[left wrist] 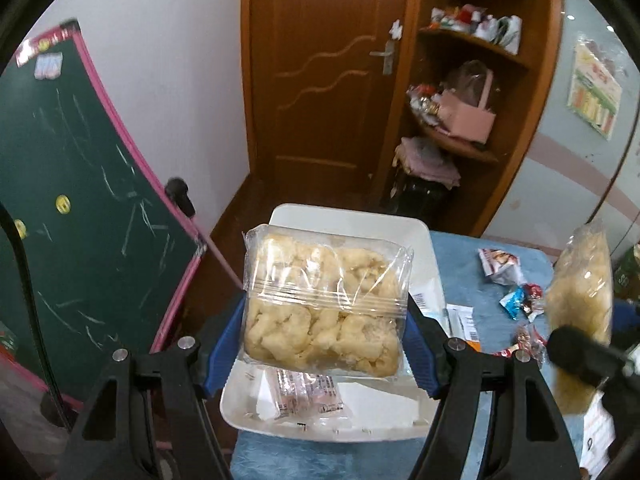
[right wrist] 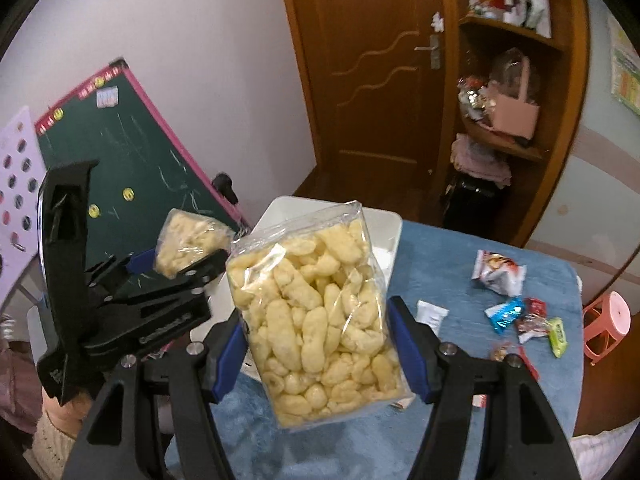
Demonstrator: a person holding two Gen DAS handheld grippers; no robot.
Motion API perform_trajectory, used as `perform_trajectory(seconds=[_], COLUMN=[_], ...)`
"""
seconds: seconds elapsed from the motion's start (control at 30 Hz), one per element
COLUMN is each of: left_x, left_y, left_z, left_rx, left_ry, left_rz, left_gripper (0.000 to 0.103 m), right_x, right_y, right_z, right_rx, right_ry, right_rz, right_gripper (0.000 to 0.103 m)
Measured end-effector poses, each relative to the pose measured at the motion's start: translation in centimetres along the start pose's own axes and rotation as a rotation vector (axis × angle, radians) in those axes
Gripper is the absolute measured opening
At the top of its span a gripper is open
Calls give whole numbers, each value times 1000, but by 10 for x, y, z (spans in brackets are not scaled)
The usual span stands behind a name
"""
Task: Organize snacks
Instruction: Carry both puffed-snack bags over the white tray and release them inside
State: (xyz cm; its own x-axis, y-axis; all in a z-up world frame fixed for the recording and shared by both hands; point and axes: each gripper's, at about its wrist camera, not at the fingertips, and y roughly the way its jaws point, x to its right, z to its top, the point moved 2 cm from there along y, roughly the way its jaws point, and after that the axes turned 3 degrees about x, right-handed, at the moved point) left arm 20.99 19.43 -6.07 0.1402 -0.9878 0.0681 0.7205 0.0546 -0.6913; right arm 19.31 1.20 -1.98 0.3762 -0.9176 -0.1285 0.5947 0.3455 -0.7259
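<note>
The left gripper [left wrist: 326, 322] is pinching a clear puff-snack pack [left wrist: 324, 300] between its blue fingers [left wrist: 224, 344], above the white bin [left wrist: 424, 240]; the right gripper [right wrist: 316, 340] is clamping a taller snack bag [right wrist: 316, 320], wrapped candies [right wrist: 520, 320] lying right of its fingers on the table [right wrist: 440, 264]

White bin [left wrist: 420, 240] seemingly unobstructed; wrappers [right wrist: 520, 320] crowd right.

light: dim, warm indoor, even | shadows: soft, weak | glare: white streaks on clear snack bag [left wrist: 326, 300] and puff bag [right wrist: 316, 320] | blur: slight smear, strongest at right edge | distortion: fisheye bends door [left wrist: 320, 72], black vignette corners
</note>
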Motion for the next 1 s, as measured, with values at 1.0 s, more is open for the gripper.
perform_trajectory(seconds=[1.0], left_x=[-15], left_y=[-8], left_z=[-3], left_rx=[-9], left_ry=[-130], left_rz=[-20], left_gripper=[103], right_x=[0], right_y=[34], right_z=[-9], right_rx=[-36], right_ry=[105], right_rz=[118], right_gripper=[89])
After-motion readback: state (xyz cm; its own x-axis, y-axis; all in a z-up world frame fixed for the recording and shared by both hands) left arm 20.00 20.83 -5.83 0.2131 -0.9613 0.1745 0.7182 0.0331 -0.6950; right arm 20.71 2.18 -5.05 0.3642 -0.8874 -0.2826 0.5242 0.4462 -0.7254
